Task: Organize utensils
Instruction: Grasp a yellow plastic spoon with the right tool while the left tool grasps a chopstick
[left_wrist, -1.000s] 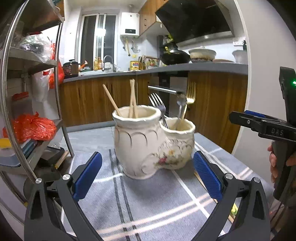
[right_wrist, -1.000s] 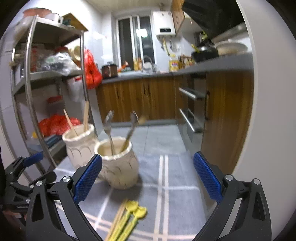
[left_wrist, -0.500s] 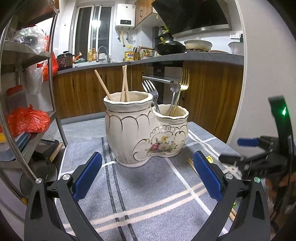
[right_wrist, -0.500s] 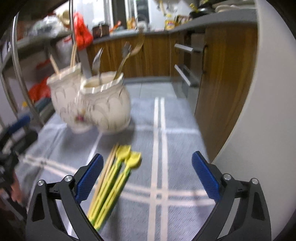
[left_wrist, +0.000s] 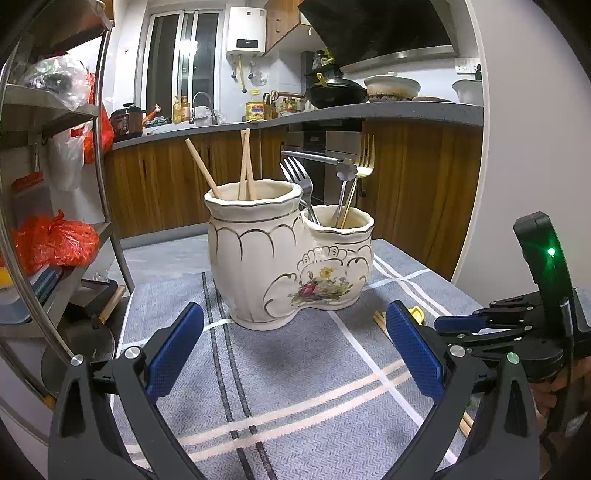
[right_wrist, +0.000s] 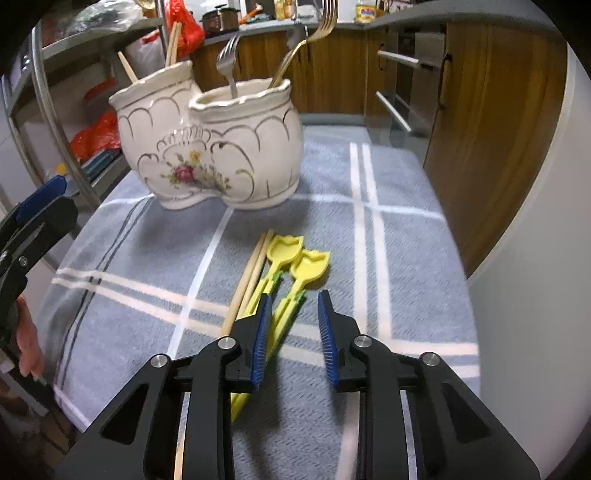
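While poised low over the grey checked cloth (right_wrist: 399, 192), right gripper (right_wrist: 291, 325) with fingers partly closed and nothing yet between the blue pads (right_wrist: 327, 332); the pair of yellow spoons (right_wrist: 295, 266) lying flat on the cloth just in front of the ceramic holder (right_wrist: 210, 144), bowls toward the holder, handles running back under the left-hand pad. Loose wooden chopsticks (right_wrist: 251, 269) touching the spoons on the side away from the gripper's open gap. Holder of two joined pots: taller pot with chopsticks (left_wrist: 243, 162) upright inside, shorter pot with forks (left_wrist: 364, 158) and one more metal utensil whose type cannot be told. Left gripper (left_wrist: 291, 354) facing the holder from the front, fingers spread wide, empty, hovering clear of the cloth. Step in hand, judged: pickup of a yellow spoon. Good execution: shift sideways toward the chopsticks until one handle sits centred between the pads, descend until the tips nearly brush the cloth, close across the handle's narrow width, not its length. Risks: pinching both spoons together, catching a chopstick, or bunching the cloth. Likely destination the shorter pot beside the forks; thin plastic handle probably light and slippery, firm closure advisable.
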